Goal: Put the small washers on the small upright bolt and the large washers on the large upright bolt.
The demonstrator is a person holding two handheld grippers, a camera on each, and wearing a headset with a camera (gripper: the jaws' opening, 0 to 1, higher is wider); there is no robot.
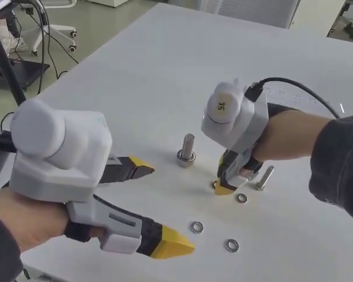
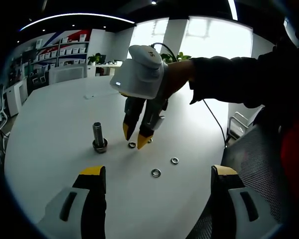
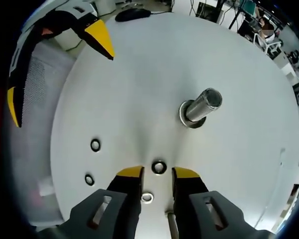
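The large upright bolt (image 1: 187, 147) (image 2: 98, 135) (image 3: 201, 105) stands mid-table with a ring at its base. My right gripper (image 1: 223, 187) (image 2: 134, 136) (image 3: 158, 173) points down at the table just right of it, jaws a narrow gap apart. One washer (image 3: 159, 167) lies just ahead of its tips and another washer (image 3: 147, 197) lies loose between the jaws. The small bolt (image 1: 265, 177) is right beside this gripper; whether it is upright is unclear. Three more washers (image 1: 242, 198) (image 1: 196, 227) (image 1: 232, 245) lie nearer me. My left gripper (image 1: 157, 205) (image 2: 158, 170) hovers wide open and empty.
The white round table (image 1: 165, 70) has bare room toward the far side and left of the large bolt. A black cable (image 1: 294, 87) runs from the right gripper. Chair bases and cables are on the floor at the far left.
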